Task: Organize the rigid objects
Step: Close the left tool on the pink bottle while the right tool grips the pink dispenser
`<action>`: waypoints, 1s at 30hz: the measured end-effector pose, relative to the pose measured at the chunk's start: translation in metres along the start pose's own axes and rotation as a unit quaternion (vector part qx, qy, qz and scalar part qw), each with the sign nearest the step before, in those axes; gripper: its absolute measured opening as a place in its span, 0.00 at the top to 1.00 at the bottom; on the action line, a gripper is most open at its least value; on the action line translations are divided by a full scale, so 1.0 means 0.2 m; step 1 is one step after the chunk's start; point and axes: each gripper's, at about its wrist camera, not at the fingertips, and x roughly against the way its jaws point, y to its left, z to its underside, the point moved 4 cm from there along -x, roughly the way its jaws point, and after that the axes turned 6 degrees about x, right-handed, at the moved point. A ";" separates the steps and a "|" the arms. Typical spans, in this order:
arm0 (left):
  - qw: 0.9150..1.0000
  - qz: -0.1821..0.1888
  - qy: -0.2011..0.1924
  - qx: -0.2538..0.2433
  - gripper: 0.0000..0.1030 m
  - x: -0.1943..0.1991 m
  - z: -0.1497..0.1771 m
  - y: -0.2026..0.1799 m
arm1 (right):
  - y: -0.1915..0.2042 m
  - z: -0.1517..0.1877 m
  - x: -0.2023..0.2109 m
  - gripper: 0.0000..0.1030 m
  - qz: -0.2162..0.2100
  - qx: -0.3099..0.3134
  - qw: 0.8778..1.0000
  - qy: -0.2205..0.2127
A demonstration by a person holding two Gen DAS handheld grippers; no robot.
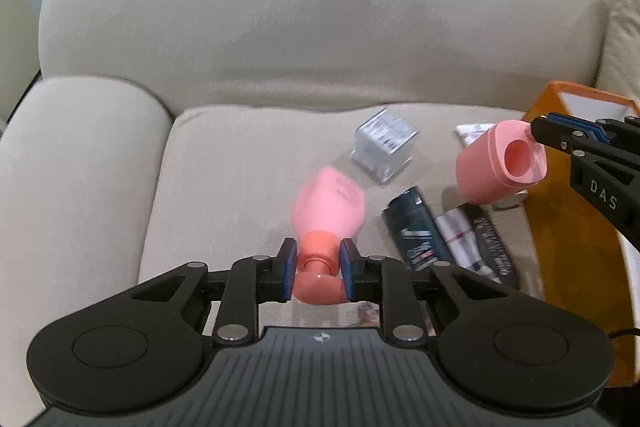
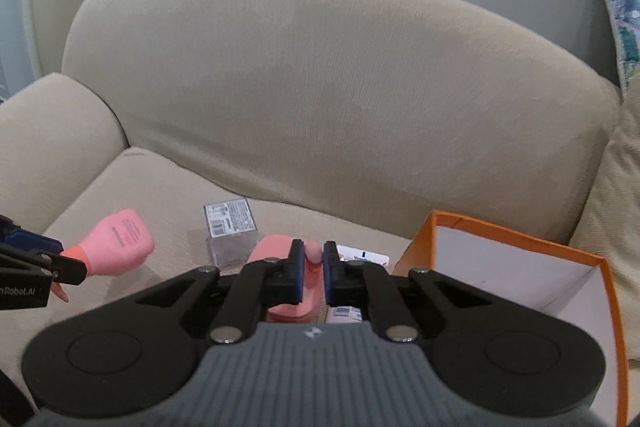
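Clearly, the left gripper [image 1: 318,273] clamped the pink bottle [image 1: 328,205] by its pump neck above the sofa seat [image 1: 240,167], while the right gripper [image 2: 311,277] pinched the pink cap's [image 1: 500,163] rim beside the orange box [image 2: 520,267]. Either thin hold could slip, dropping it.

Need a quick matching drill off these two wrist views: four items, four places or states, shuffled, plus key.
Things:
1. pink bottle
2. pink cap
3. clear box
4. orange box

Places or states:
A. lying on the seat cushion, not gripped
B. open-topped, at the right of the seat
C. held by its pump neck in the left gripper
D. pinched by its rim in the right gripper

Pairs: 1-C, 2-D, 3-A, 4-B
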 end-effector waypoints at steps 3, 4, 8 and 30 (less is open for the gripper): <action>0.999 0.010 -0.027 -0.028 1.00 0.10 -0.04 -0.08 | -0.01 -0.03 0.09 0.92 0.004 -0.002 1.000 -0.020; 0.998 0.012 -0.039 -0.046 1.00 0.14 -0.05 -0.12 | -0.02 -0.04 0.13 0.92 0.005 -0.004 1.000 -0.026; 0.996 0.017 -0.046 -0.070 1.00 0.18 -0.09 -0.20 | -0.06 -0.05 0.22 0.92 0.001 -0.007 1.000 -0.026; 0.999 0.002 0.032 -0.016 0.36 -0.03 0.35 0.08 | 0.04 0.24 0.26 0.91 -0.045 -0.066 0.996 0.023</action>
